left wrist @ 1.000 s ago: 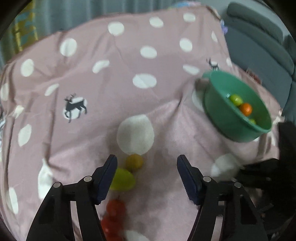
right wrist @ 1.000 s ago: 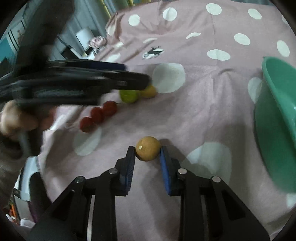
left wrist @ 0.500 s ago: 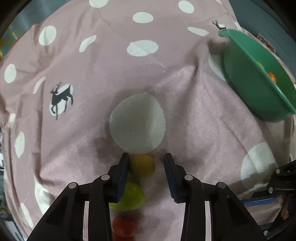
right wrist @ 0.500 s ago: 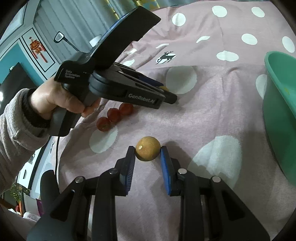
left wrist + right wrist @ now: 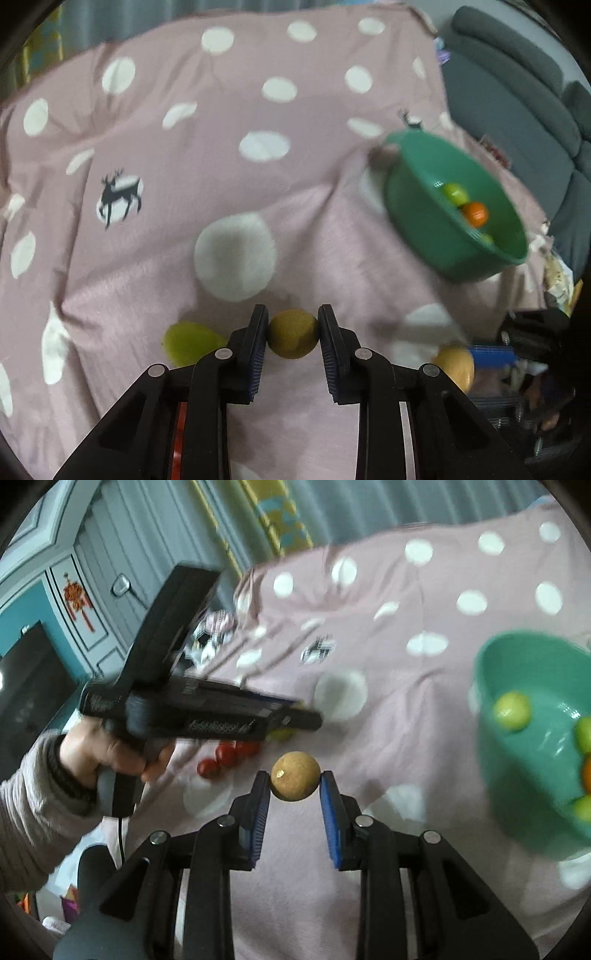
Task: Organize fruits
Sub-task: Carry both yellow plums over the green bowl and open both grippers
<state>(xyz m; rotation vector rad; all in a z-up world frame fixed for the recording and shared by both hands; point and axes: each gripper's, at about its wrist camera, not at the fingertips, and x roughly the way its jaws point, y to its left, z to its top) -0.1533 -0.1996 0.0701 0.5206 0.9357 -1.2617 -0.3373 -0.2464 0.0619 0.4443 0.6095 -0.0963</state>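
Observation:
My left gripper [image 5: 293, 332] is shut on a small yellow-olive fruit [image 5: 293, 334] and holds it above the pink dotted cloth [image 5: 184, 155]. A green fruit [image 5: 188, 341] lies on the cloth just left of it. My right gripper [image 5: 294, 786] is shut on a tan round fruit [image 5: 294, 781], lifted off the cloth; it also shows in the left wrist view [image 5: 456, 363]. The green bowl [image 5: 417, 206] stands to the right and holds green fruits [image 5: 455, 192] and an orange one [image 5: 475, 213]. Red cherry tomatoes [image 5: 225, 757] lie on the cloth under the left gripper's body [image 5: 199, 709].
A grey sofa [image 5: 517, 110] stands behind the bowl at the right. In the right wrist view a dark TV [image 5: 26, 679] and blue-grey wall panels are at the left, beyond the cloth's edge. The person's left hand [image 5: 110, 749] holds the left gripper.
My left gripper has closed on the yellow-olive fruit and lifted it from beside the green fruit. My right gripper has risen with the tan fruit and turned toward the bowl.

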